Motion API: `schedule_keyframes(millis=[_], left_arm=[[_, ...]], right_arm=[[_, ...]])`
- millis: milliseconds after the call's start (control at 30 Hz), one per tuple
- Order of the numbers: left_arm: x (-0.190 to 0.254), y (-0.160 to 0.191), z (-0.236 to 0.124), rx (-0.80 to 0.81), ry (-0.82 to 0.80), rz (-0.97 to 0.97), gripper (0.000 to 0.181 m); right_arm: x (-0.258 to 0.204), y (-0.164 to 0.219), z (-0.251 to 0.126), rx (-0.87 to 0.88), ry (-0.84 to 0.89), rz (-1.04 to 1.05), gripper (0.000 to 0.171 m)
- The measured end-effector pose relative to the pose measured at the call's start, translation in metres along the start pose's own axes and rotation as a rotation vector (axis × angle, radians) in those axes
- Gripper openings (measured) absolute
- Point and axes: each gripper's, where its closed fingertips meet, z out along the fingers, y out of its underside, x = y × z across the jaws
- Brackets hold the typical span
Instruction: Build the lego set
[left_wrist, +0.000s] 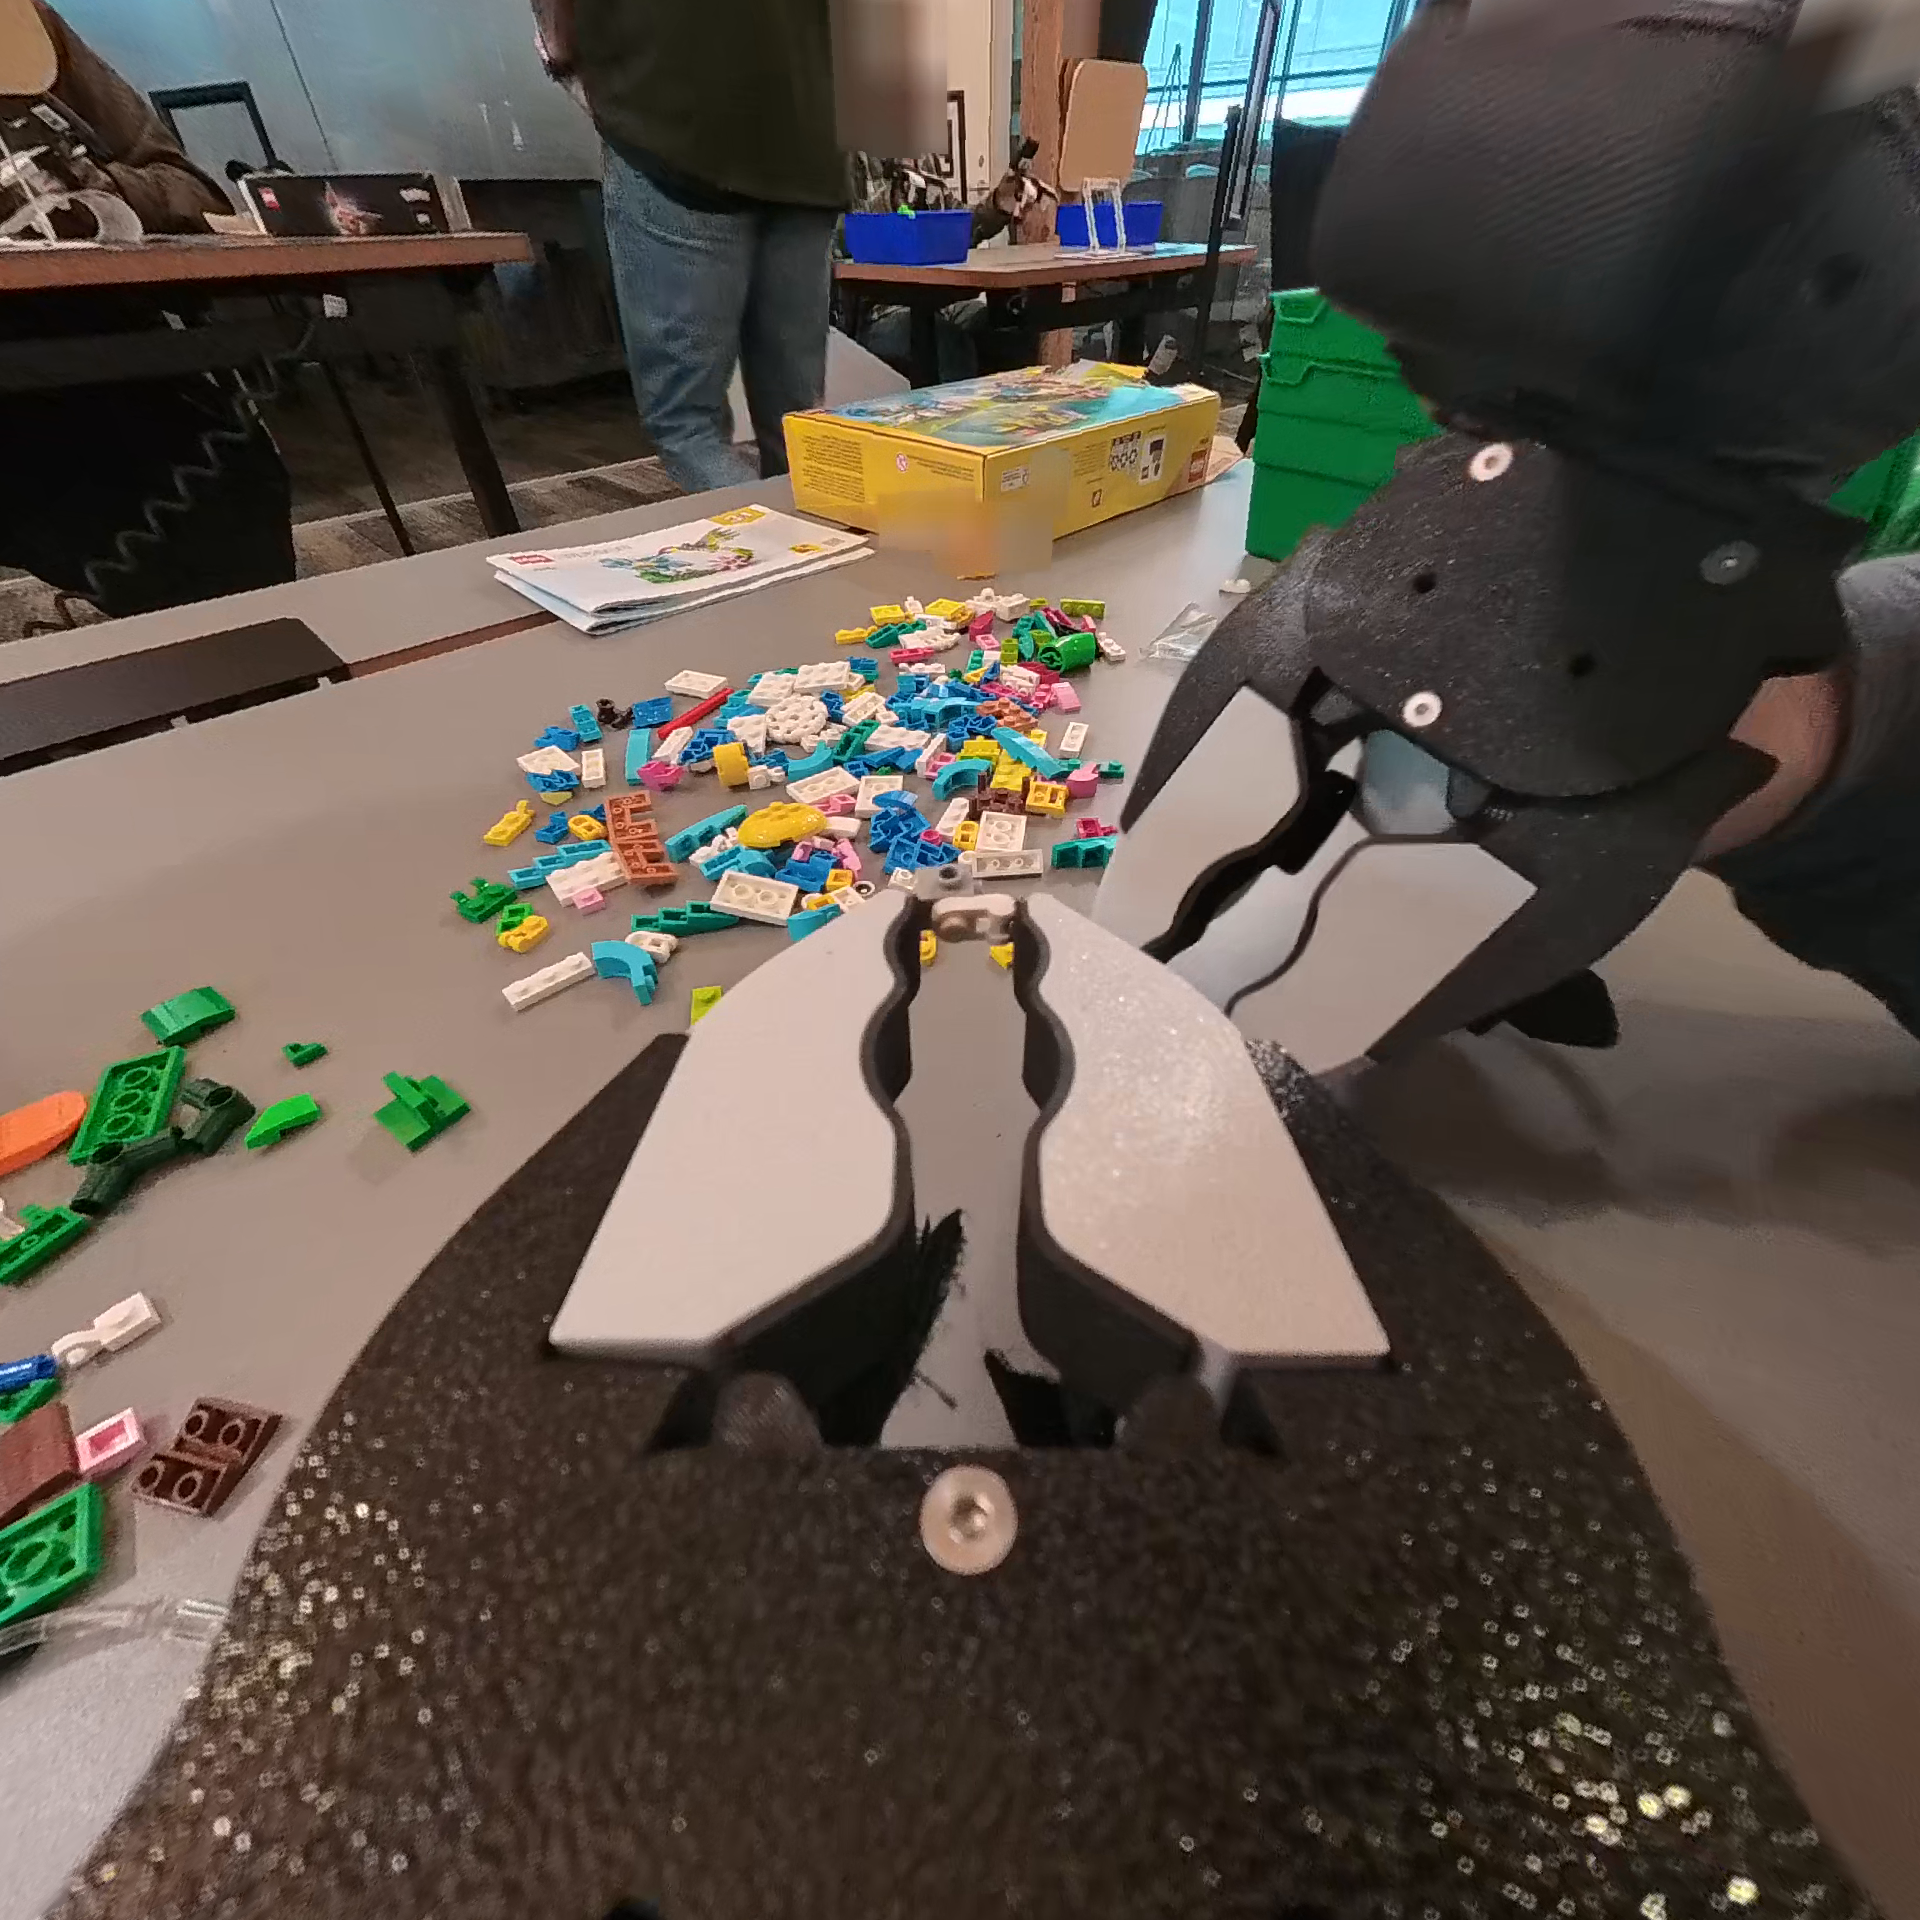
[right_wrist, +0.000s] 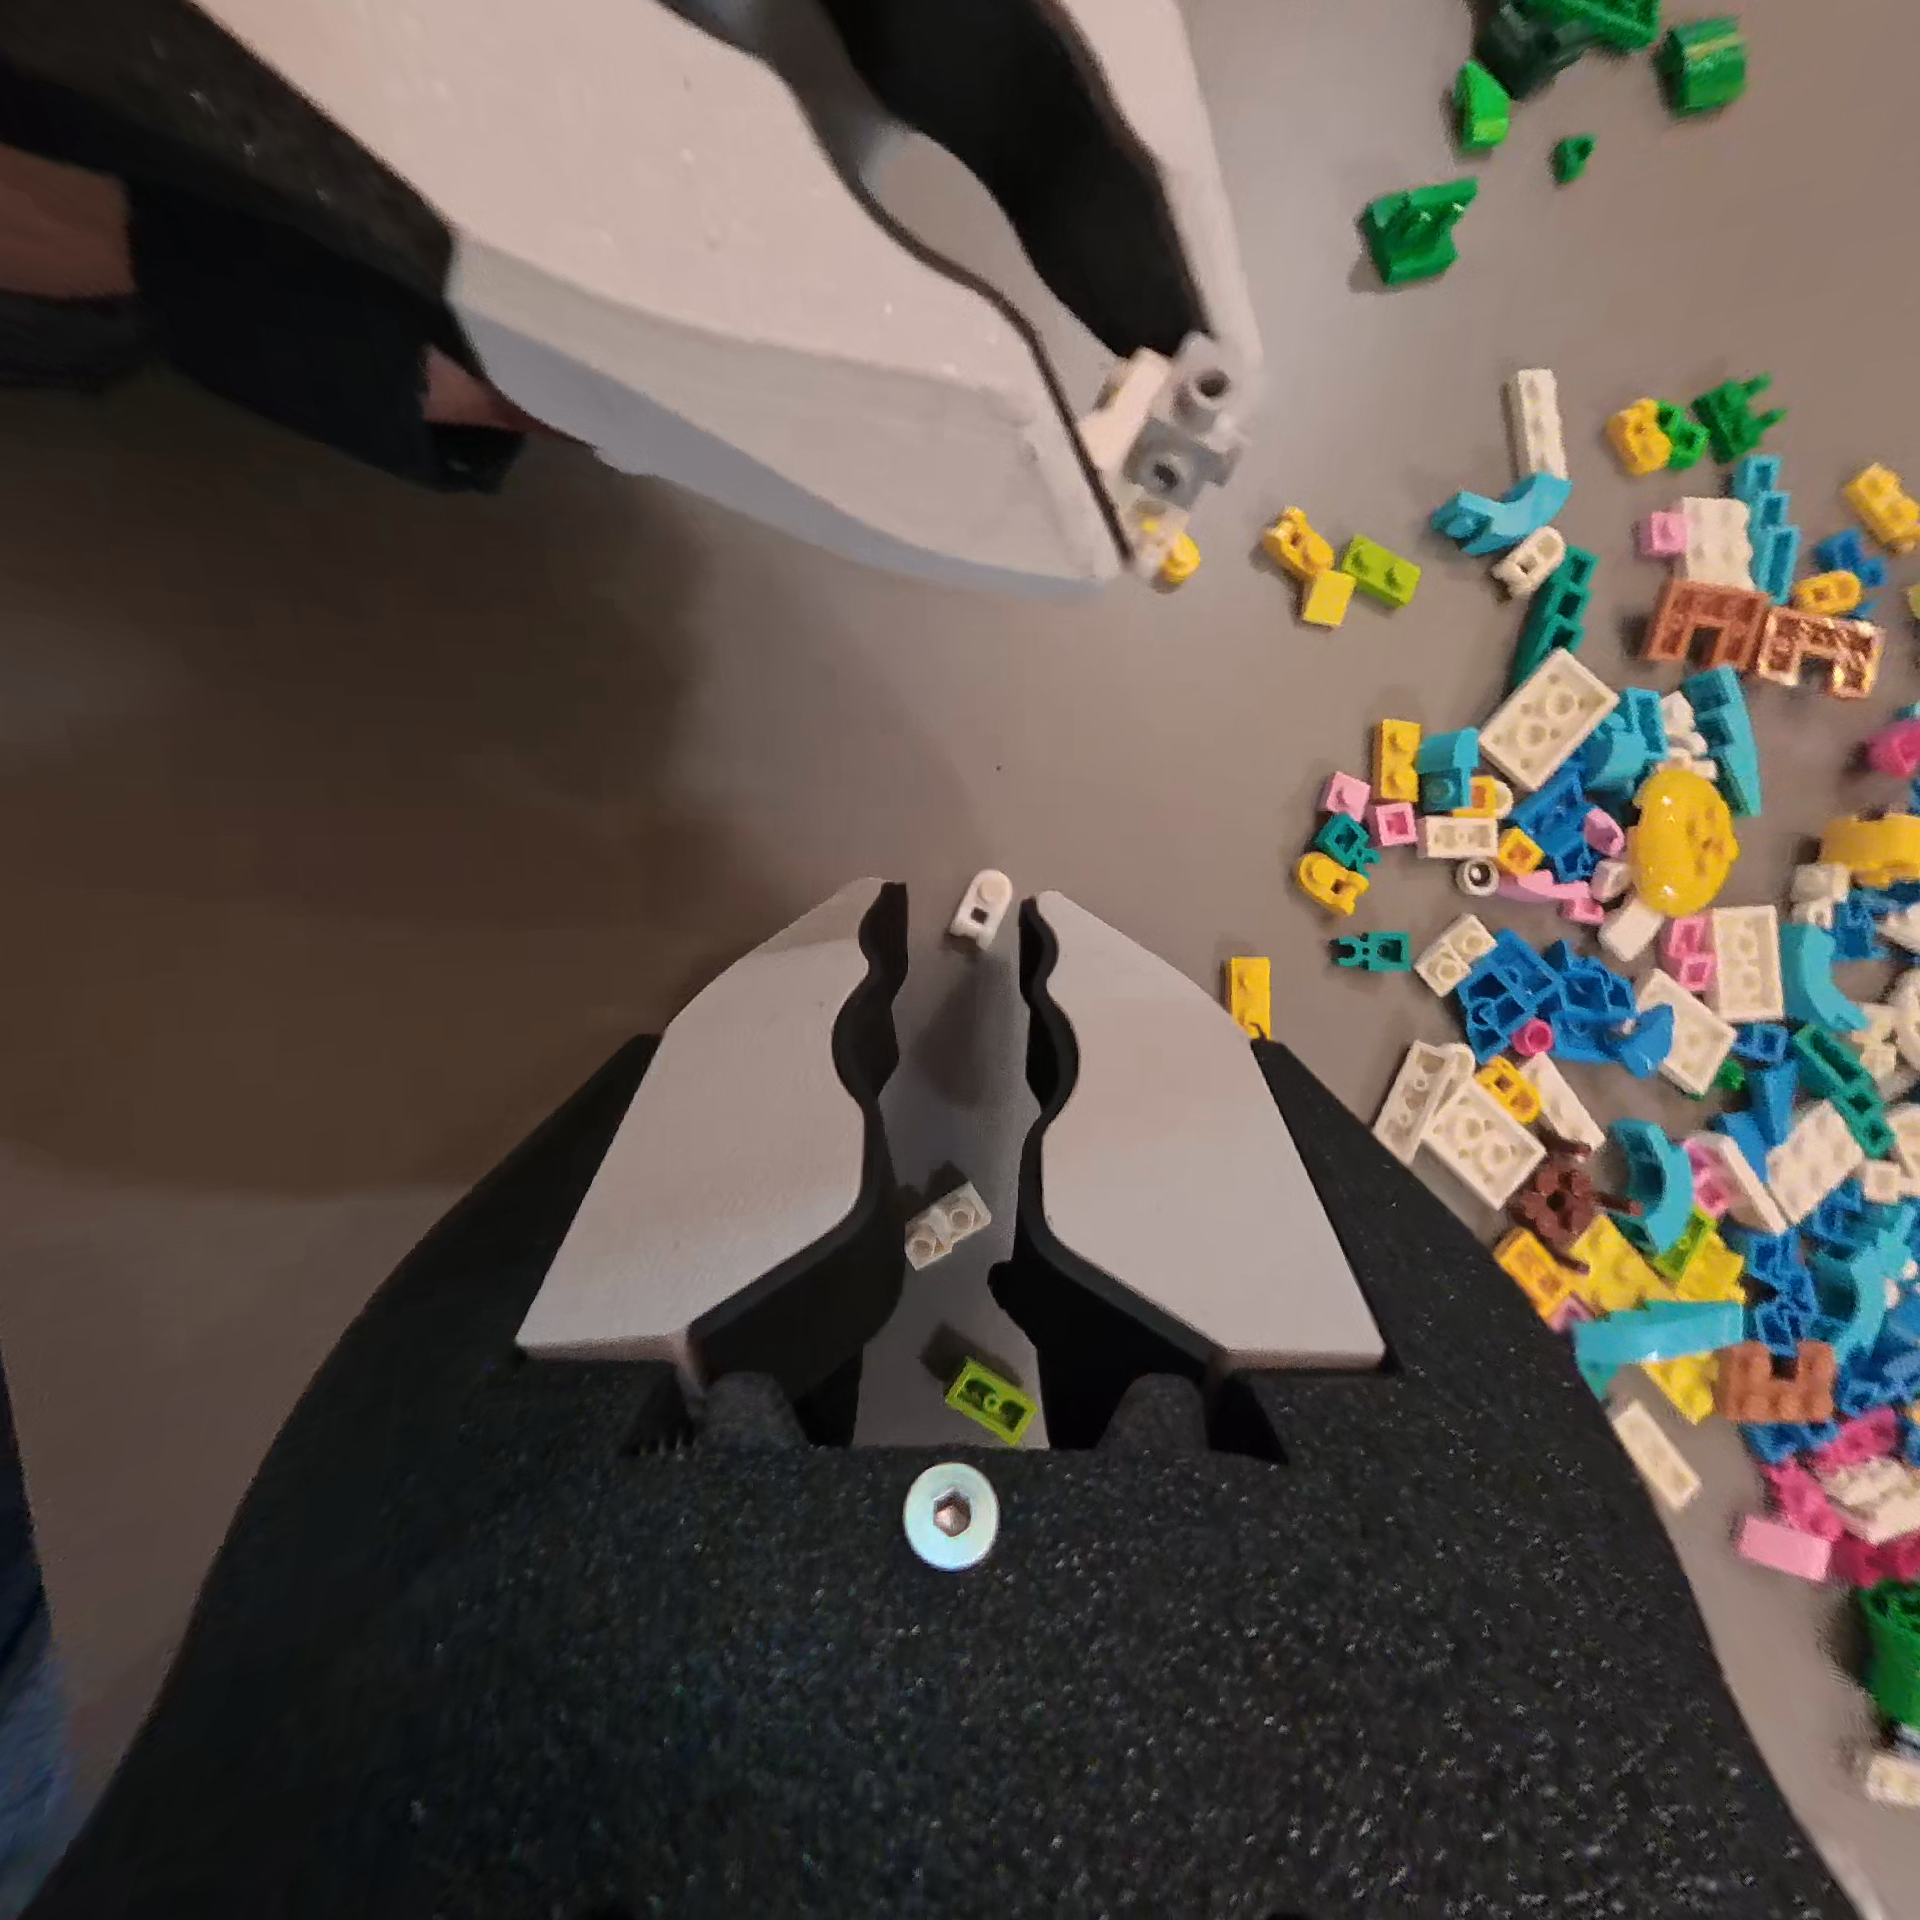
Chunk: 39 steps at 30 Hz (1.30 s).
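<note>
Clip (right_wrist: 980, 907) lies on the table (right_wrist: 520, 831) right between the right gripper (right_wrist: 961, 914) tips, its long axis running roughly along the fingers, tilted slightly. Those fingers stand narrowly apart, empty, straddling it. Left gripper (right_wrist: 1164, 457), up and beyond the clip, pinches a small grey-white assembly (right_wrist: 1174, 447). Right is plainly nearer. Bare table spreads left of the clip; the pile (right_wrist: 1662, 987) crowds its right, and two loose bits lie behind it, between the fingers.

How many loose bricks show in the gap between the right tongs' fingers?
3: a white clip piece at the tips, a white brick midway, a lime brick near the base. The right tongs may hide others.
</note>
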Motion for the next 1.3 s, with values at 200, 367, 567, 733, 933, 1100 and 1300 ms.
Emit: schedule_keyframes(millis=[200,367,567,733,933,1100,1300], left_arm=[[-0.001,0.000,0.000,0.003,0.001,-0.013,0.016],[-0.001,0.000,0.000,0.003,-0.001,-0.010,0.016],[-0.002,-0.001,-0.001,0.006,-0.004,-0.020,0.016],[-0.005,-0.002,-0.001,0.016,-0.024,-0.021,0.016],[-0.007,-0.003,-0.003,0.032,-0.042,-0.026,0.016],[-0.005,-0.004,-0.003,0.031,-0.066,0.024,0.016],[-0.006,-0.004,-0.003,0.038,-0.075,0.032,0.016]], right_arm=[[0.005,0.004,0.000,0.005,0.047,0.115,0.014],[0.004,0.008,0.005,-0.023,0.036,0.133,0.012],[0.007,0.005,0.003,-0.039,0.064,0.124,0.008],[0.032,-0.048,-0.037,0.207,0.159,0.224,0.008],[0.024,-0.088,-0.054,0.260,0.142,0.260,0.008],[0.019,-0.084,-0.048,0.120,0.205,0.219,0.008],[0.019,-0.080,-0.045,0.043,0.244,0.208,0.008]])
